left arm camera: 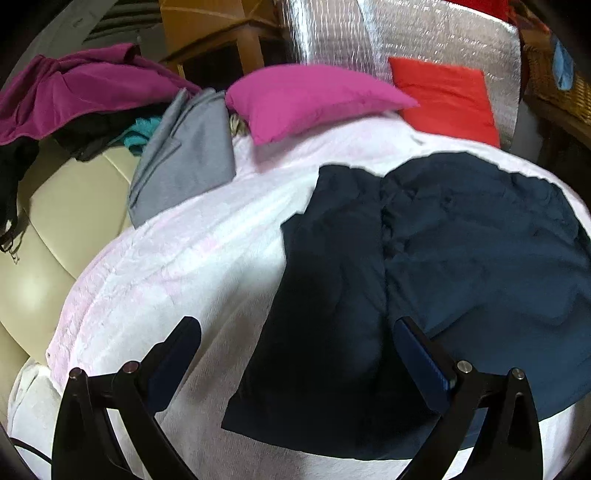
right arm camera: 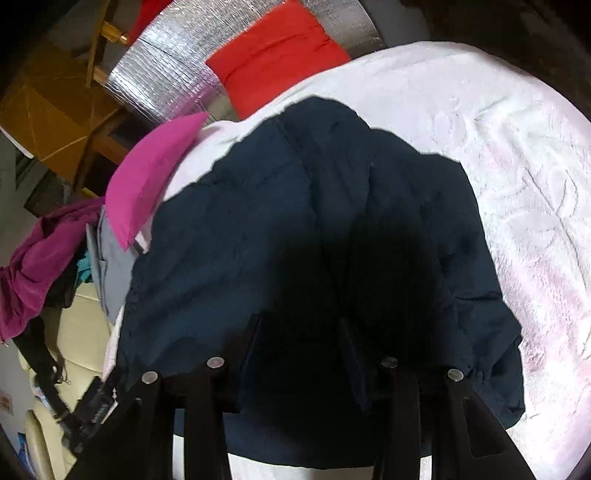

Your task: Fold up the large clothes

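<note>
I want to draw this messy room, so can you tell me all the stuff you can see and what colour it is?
jacket: 1, navy, spread on the blanket
blanket: 1, white and pale pink, under the jacket
pink pillow: 1, far end of the blanket
red pillow: 1, against the foil sheet
foil sheet: 1, silver, behind the pillows
grey garment: 1, folded, at the blanket's left edge
magenta garment: 1, heaped far left
teal cloth: 1, peeking out of the heap
sofa: 1, cream, left of the blanket
left gripper: 1, black, open, above the jacket's near edge
right gripper: 1, black, partly closed, over the jacket; grip unclear
</note>
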Demonstrator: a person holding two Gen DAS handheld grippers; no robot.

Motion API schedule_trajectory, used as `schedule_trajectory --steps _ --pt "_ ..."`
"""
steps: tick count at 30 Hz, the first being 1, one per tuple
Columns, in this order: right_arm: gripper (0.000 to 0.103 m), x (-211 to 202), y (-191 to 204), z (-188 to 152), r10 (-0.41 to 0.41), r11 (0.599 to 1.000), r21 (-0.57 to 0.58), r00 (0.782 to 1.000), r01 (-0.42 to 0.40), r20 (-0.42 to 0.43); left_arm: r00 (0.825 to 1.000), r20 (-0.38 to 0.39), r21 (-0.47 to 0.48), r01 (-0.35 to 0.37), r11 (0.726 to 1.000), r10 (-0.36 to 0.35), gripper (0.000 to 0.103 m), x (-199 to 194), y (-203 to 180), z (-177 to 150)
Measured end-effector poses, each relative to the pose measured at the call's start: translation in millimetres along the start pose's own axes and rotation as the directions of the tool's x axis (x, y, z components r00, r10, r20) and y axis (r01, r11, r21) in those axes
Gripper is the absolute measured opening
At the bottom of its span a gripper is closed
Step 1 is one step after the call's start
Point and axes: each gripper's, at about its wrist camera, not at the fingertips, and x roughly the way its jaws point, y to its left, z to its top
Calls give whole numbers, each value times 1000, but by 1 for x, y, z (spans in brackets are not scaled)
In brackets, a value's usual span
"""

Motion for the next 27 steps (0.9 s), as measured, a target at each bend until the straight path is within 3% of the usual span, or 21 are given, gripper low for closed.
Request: schedule_trajectory --steps 2,4,6,9,11,14,17,18,21,23,25,27 --pt "45 -16 -6 3 23 1000 6 998 -23 58 1000 -7 -46 21 999 -21 103 2 10 2" --pt "53 -34 -19 10 39 998 35 992 -43 122 999 -11 -94 40 995 -41 103 4 20 4" --pt "74 -49 -37 18 35 995 85 985 -50 168 998 -35 -149 44 988 -50 103 11 33 6" --pt "74 -58 -66 25 28 983 171 983 -59 182 987 -113 -232 88 969 -117 103 29 49 5" --pt "74 -48 -83 28 56 969 232 988 -88 141 966 -157 -315 148 937 -205 103 42 59 1" --pt "74 -26 -92 29 64 959 270 996 -81 70 933 -165 -422 226 878 -320 103 52 68 -6" --pt "78 0 -96 28 31 960 278 1000 -29 -3 870 -189 -515 307 800 -456 103 65 67 -17" --pt "78 6 -94 29 39 962 271 999 -36 -5 859 -195 -530 314 788 -473 103 67 67 -19" --pt "80 11 -82 30 70 971 228 998 -68 -1 868 -165 -533 321 783 -468 103 63 65 -22" --pt "77 14 -73 27 45 980 192 999 -46 5 873 -144 -513 338 789 -467 103 59 60 -21" --pt "63 17 -58 23 -24 993 117 1000 22 15 872 -135 -495 352 794 -471 103 58 54 -19" --pt "51 18 -49 21 -20 995 97 999 16 35 879 -113 -488 356 797 -462 95 56 50 -16"
